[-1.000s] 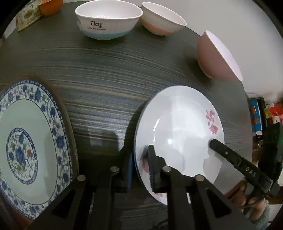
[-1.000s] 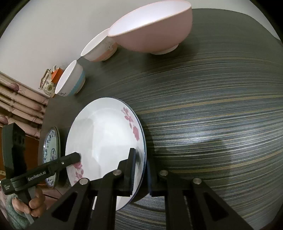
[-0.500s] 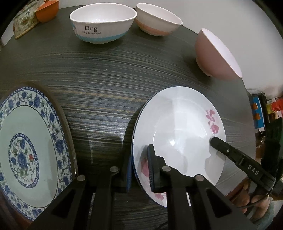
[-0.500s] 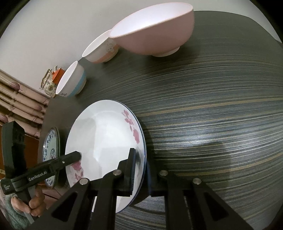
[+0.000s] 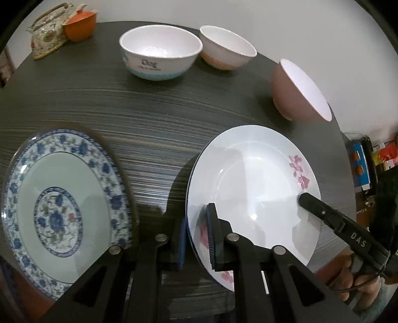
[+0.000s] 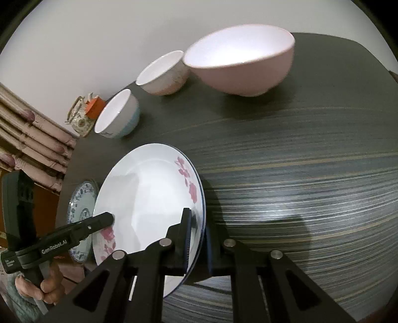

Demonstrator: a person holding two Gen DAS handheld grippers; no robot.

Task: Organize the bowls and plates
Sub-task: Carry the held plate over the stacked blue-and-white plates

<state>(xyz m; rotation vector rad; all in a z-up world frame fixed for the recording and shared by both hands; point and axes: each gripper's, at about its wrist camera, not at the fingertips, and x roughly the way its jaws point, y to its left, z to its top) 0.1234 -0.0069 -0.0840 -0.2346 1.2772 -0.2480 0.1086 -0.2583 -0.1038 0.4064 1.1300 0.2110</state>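
Note:
A white plate with pink flowers is held above the dark table by both grippers. My left gripper is shut on its left rim. My right gripper is shut on its right rim; that plate also shows in the right wrist view. A blue-patterned plate lies on the table to the left, also in the right wrist view. At the back stand a white and blue bowl, a white and peach bowl and a large pink bowl.
A floral teapot and an orange cup stand at the table's far left corner. The table's right edge is close to the held plate, with clutter on the floor beyond. A wall runs behind the bowls.
Both grippers have lifted the flowered plate higher off the table; the bowls and the blue plate now sit lower in view. Both grips are unchanged.

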